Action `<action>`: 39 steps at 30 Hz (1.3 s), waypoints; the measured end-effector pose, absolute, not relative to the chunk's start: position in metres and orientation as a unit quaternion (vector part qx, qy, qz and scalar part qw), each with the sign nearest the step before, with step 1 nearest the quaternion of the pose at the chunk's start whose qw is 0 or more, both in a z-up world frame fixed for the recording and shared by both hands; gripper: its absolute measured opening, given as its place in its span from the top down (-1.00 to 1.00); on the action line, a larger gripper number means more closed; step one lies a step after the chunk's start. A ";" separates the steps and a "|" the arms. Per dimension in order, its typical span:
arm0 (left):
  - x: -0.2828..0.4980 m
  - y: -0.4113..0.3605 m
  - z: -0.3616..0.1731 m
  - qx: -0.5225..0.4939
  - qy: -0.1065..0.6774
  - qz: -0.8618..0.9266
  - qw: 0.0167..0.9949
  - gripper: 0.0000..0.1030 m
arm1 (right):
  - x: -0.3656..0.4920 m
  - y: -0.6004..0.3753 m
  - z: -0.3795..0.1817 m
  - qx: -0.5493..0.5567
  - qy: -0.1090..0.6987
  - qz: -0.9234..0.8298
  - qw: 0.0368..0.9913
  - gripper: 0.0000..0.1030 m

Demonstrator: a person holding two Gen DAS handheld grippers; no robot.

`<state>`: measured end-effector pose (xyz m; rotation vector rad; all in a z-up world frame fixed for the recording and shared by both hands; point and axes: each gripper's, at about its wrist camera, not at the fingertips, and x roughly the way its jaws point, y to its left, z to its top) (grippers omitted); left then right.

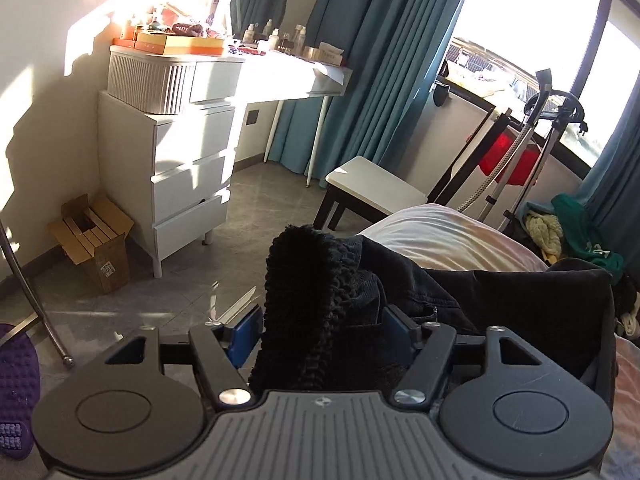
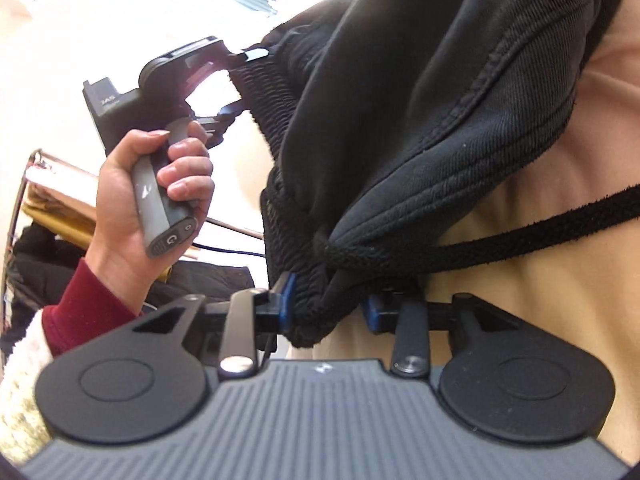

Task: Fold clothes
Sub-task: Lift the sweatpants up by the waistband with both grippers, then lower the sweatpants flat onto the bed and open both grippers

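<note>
Open floor (image 1: 256, 208) is seen left of the bed (image 1: 448, 236); passage is bounded by drawer chest (image 1: 188, 172), stool (image 1: 372, 190), cardboard box (image 1: 96, 240).

Black hooded garment (image 1: 460, 304), bunched, draped over bed edge

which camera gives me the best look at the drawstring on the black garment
The right wrist view. The drawstring runs there as a black cord from the gathered hem of the black garment across a tan surface to the right edge. The left wrist view shows the garment's fleecy lining and dark folds, but no drawstring that I can make out.
</note>
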<state>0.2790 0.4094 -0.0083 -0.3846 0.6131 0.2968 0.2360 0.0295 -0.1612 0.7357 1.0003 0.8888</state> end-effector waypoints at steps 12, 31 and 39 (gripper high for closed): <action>0.114 0.283 0.064 -0.143 0.220 0.085 0.961 -1.00 | 0.136 -0.049 -0.065 0.181 0.367 0.407 0.817 -0.65; 0.000 0.043 0.020 -0.069 0.185 -0.037 0.980 -1.00 | 0.090 -0.274 -0.074 0.129 0.177 0.134 0.967 -0.65; 0.030 0.043 -0.011 -0.039 0.243 -0.031 0.969 -0.99 | 0.092 -0.267 -0.067 0.103 0.156 0.126 0.974 -0.64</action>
